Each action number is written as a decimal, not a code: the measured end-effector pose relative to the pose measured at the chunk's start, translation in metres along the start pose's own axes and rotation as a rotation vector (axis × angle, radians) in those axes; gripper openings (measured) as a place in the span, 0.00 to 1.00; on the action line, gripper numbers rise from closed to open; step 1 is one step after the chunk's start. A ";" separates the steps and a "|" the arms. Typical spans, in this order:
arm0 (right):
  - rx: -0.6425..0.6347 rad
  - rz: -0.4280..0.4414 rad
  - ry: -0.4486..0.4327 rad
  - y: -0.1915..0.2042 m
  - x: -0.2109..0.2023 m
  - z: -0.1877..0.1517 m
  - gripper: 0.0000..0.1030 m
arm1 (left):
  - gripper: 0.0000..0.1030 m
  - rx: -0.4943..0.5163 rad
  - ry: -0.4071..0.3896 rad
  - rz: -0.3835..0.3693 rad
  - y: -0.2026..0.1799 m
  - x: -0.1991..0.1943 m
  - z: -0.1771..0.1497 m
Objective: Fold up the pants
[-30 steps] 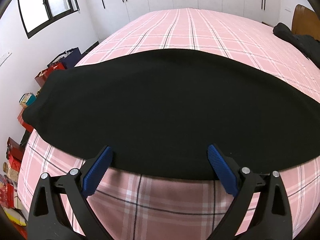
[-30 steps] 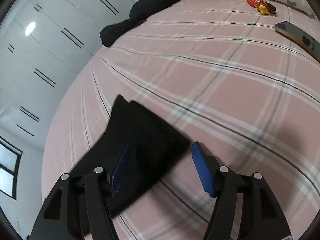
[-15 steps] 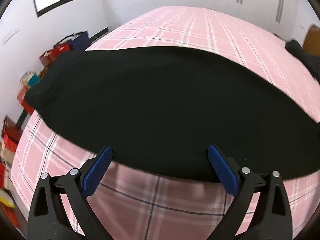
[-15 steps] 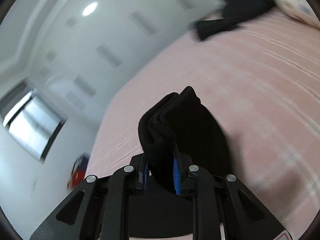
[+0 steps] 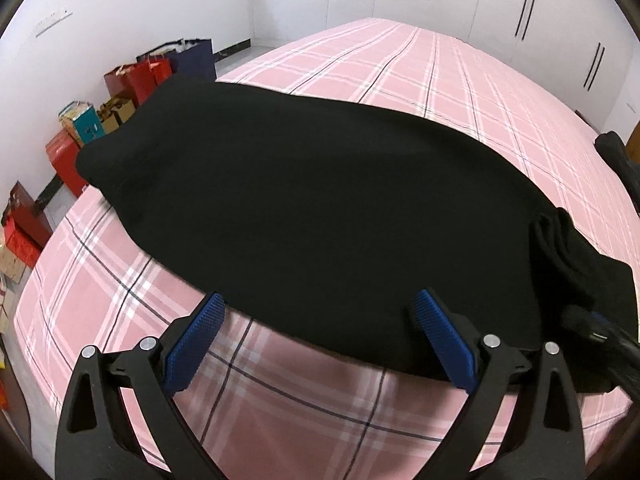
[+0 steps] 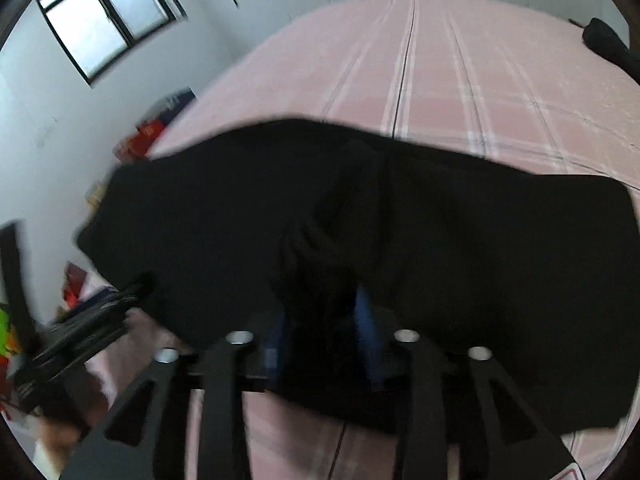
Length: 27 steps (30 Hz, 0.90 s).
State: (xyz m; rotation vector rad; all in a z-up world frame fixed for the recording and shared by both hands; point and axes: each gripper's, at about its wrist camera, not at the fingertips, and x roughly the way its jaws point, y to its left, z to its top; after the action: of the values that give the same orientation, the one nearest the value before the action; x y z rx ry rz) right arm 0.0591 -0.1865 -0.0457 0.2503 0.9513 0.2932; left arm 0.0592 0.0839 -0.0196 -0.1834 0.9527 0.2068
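The black pants [image 5: 320, 208] lie flat on the pink plaid bed [image 5: 460, 80], folded into one long band. A bunched end of them [image 6: 320, 280] sits between the blue pads of the right gripper [image 6: 322, 332], doubled back over the band. Those jaws are opening, though the pads still look to be against the cloth; the view is blurred, so the contact is a judgement. The left gripper [image 5: 320, 340] hangs released, jaws wide and empty, just off the band's near edge.

The risk I see is in the release. If the jaws part before the end lies square on the band, the fold will likely land crooked or slump into a lump, and thick cloth may drag out on a pad. The left gripper pins nothing, so the lower layer could also shift.

The band's long axis runs along the near edge of the bed, one end pointing toward the red gift bags [image 5: 136, 76] on the floor beside the bed, the other toward the right gripper
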 end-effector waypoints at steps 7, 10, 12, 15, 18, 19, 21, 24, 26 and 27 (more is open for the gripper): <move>0.293 -0.262 -0.138 -0.107 -0.092 -0.033 0.73 | 0.92 0.029 -0.003 -0.008 -0.006 0.002 0.001; 0.489 -0.196 -0.127 -0.154 -0.088 -0.054 0.73 | 0.92 0.050 -0.014 -0.010 -0.015 -0.001 -0.003; 0.582 -0.109 -0.114 -0.169 -0.076 -0.065 0.73 | 0.92 0.067 -0.024 -0.005 -0.023 -0.003 -0.006; 0.655 0.004 -0.116 -0.170 -0.049 -0.073 0.74 | 0.92 0.096 -0.036 -0.001 -0.030 -0.004 -0.009; 0.643 -0.018 -0.176 -0.163 -0.045 -0.074 0.76 | 0.92 0.112 -0.030 -0.013 -0.036 -0.002 -0.012; 0.645 -0.010 -0.186 -0.157 -0.043 -0.074 0.76 | 0.92 0.120 -0.026 -0.007 -0.039 0.000 -0.013; 0.660 0.037 -0.194 -0.148 -0.043 -0.077 0.76 | 0.92 0.136 -0.018 0.007 -0.043 0.002 -0.014; 0.615 -0.021 -0.194 -0.136 -0.034 -0.073 0.76 | 0.91 0.147 -0.015 0.020 -0.044 0.005 -0.013; 0.585 -0.056 -0.203 -0.137 -0.027 -0.068 0.51 | 0.92 0.152 -0.017 0.024 -0.045 0.006 -0.013; 0.596 -0.026 -0.212 -0.138 -0.029 -0.069 0.27 | 0.92 0.156 -0.017 0.026 -0.046 0.006 -0.014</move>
State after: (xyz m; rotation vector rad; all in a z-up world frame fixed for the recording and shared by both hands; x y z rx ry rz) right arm 0.0046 -0.3195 -0.1084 0.7987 0.8118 -0.0501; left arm 0.0638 0.0371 -0.0295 -0.0260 0.9502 0.1571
